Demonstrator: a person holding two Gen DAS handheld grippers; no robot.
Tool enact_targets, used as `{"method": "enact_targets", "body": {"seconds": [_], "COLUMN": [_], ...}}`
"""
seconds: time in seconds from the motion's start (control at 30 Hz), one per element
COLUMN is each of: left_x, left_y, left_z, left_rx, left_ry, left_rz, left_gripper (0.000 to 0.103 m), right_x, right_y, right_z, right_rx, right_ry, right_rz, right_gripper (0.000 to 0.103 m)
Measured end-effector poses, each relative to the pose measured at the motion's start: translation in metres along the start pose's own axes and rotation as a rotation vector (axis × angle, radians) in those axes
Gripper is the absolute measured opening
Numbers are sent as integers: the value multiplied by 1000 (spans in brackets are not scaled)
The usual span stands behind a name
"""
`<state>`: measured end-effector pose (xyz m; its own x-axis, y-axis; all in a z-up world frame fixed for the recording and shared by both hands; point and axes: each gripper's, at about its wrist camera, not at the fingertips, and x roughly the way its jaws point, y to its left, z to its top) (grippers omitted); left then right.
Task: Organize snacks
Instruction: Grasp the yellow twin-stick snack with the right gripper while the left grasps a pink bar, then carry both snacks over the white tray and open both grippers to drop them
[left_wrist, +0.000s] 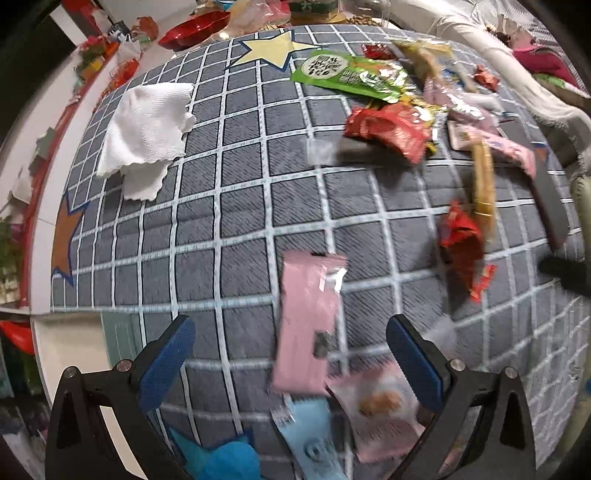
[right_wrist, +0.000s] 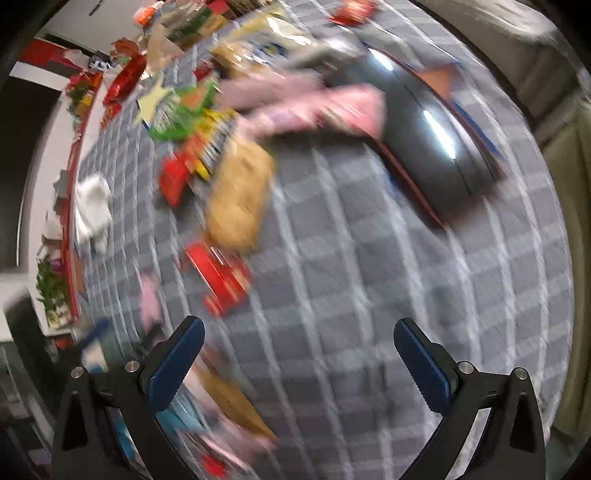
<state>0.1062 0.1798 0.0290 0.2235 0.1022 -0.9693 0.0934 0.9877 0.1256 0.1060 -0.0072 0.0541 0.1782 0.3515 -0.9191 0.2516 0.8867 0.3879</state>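
Left gripper (left_wrist: 290, 345): nearest the left camera; jaws spread wide, holding nothing, blue pads showing at 7 and 5 o'clock.
Pink packet (left_wrist: 308, 321): lies lengthwise between the left jaws, on the mat, free of both pads.
Pale packet (left_wrist: 380, 413): at 5 o'clock, just beside the right pad, overlapping the pink packet's lower end.
Blue packet (left_wrist: 306, 439): at 6 o'clock, below the pink one.
Mat (left_wrist: 229, 229): grey with white grid and star patches, covering the worktop.
Napkin (left_wrist: 147, 129): white, crumpled, at 10 o'clock, well apart from the snacks.
Snack pile (left_wrist: 406, 110): at 1 to 2 o'clock; a green bag (left_wrist: 343, 75) on its far side, a red bag (left_wrist: 388, 129) on its near edge.
Red wrapper (left_wrist: 461, 240): at 3 o'clock, alone, near a tan stick (left_wrist: 484, 184).
Right gripper (right_wrist: 299, 352): jaws wide apart, empty, above bare mat; view heavily blurred.
Dark tray (right_wrist: 436, 147): at 1 o'clock in the right view, glossy; a pink packet overlaps its left rim.
Tan bag (right_wrist: 240, 192): at 11 o'clock in the right view, a red pack (right_wrist: 221, 277) nearer.
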Motion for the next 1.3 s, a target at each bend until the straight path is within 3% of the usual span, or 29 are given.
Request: {"method": "enact_targets", "body": {"seconds": [0.17,0.3,0.33,0.4,0.5,0.57,0.6,0.67,0.73,0.83,0.93,1.03,1.3], "left_x": [26,40,44,50,49,49,45,40,35,25,17,10,-41], "left_y": [11,30,35,47,54,58,55,50,40,33,25,22,42], "left_z": [5,12,13,10,-1,-10,-16,-21,-22,-24,-26,-27,-65], "left_rx": [-22,-73,-87,-98,-99,-99,-91,-79,-80,-43,0,-35,-48], "left_ry": [38,54,59,43,8,0,12,55,59,17,2,16,-65], "left_rz": [-3,-66,-86,-92,-91,-92,-93,-96,-103,-124,-144,-195,-208], "left_gripper": [103,103,103,103,103,103,103,103,96,69,30,27,26], "right_x": [32,71,75,79,79,75,71,62,49,32,22,10,14], "right_y": [31,49,50,52,65,65,61,46,36,24,16,-4,-3], "right_z": [32,48,51,49,48,48,48,45,37,22,1,-22,-73], "right_rx": [8,22,25,12,-68,-87,-79,-41,-40,-58,-49,-9,-27], "right_ry": [-39,-14,-2,18,-8,-10,-2,16,5,7,11,31,82], "right_rz": [-87,-139,-150,-186,-267,-253,-231,-141,-106,-54,-30,5,4], "right_gripper": [103,102,91,79,44,21,15,15,15,15,15,15,15]}}
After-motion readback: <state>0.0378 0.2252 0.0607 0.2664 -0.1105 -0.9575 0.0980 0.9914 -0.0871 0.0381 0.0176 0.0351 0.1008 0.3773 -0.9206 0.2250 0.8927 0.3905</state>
